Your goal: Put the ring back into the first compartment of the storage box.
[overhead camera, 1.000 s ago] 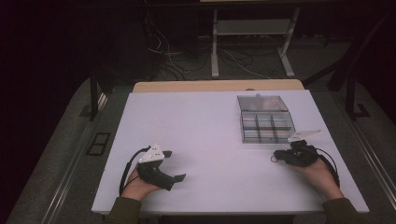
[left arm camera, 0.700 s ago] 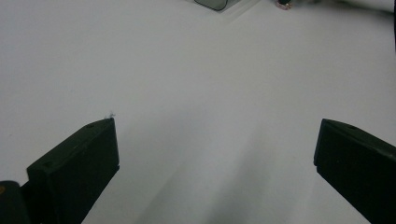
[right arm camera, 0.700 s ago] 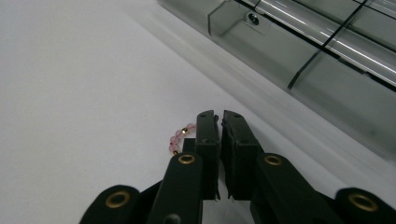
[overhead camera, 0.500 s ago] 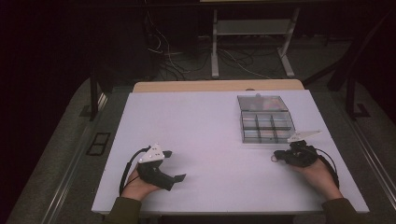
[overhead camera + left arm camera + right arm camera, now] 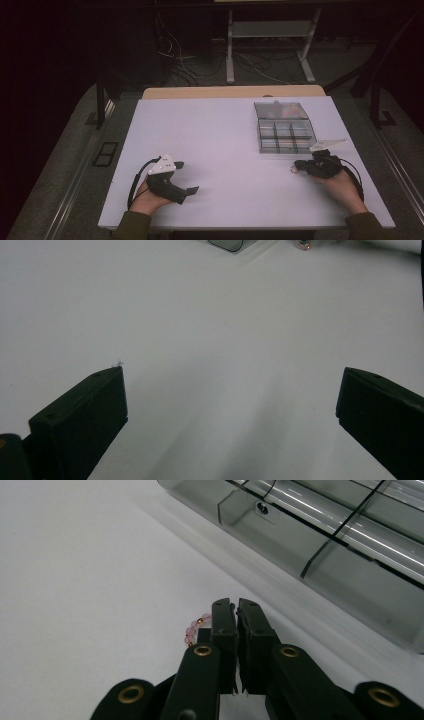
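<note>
The clear compartment box (image 5: 284,131) sits on the white table (image 5: 220,140) and serves as the landmark here. It is an open, smoke-tinted plastic organiser with its lid lying flat behind it and a grid of small compartments facing up. The right gripper (image 5: 296,166) rests on the table just beside the box's near right corner, with its jaws pointing toward the middle of the table. In the right gripper view its two black jaws stand pressed together, with only a hairline slit between the pads, and a short string of pink beads with a gold spacer, a bead bracelet (image 5: 194,628), curls out from beside the jaw tips onto the table. The bracelet lies close in front of the box's near wall (image 5: 320,555), touching the jaw tips, though whether the pads actually pinch it cannot be told, since the jaws hide that part. In the high view the bracelet shows as a pale speck at the gripper's tip. The left gripper (image 5: 187,190) lies well apart from the box, toward the table's near left part, held in the person's left hand (image 5: 147,200). Its jaws stand wide, with nothing but bare table between them in the left gripper view, where the box's corner (image 5: 227,244) peeks in at the top edge.
</note>
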### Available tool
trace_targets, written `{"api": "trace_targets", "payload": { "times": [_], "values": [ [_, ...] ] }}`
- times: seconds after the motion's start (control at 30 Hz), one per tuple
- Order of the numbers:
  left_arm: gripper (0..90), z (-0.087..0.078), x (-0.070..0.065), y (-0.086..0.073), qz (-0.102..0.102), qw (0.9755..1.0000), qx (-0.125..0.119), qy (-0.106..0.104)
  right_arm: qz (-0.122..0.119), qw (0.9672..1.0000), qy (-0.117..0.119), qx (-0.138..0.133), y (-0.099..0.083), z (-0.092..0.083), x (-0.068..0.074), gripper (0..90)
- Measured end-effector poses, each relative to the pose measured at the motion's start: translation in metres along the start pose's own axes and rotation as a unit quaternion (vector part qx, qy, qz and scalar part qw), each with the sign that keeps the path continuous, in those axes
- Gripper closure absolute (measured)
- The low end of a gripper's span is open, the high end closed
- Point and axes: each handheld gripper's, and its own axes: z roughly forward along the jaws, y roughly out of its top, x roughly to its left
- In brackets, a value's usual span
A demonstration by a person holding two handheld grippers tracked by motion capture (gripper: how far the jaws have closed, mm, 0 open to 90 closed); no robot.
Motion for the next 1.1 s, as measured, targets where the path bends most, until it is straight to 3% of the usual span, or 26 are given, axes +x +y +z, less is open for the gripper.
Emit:
{"api": "trace_targets", "payload": {
  "times": [1.1],
  "values": [
    [0.0,0.000,0.000,0.000,0.000,1.0000,-0.001,-0.001,0.011,0.9987,0.024,-0.045,0.005,-0.022,0.004,85.9]
  ]
}}
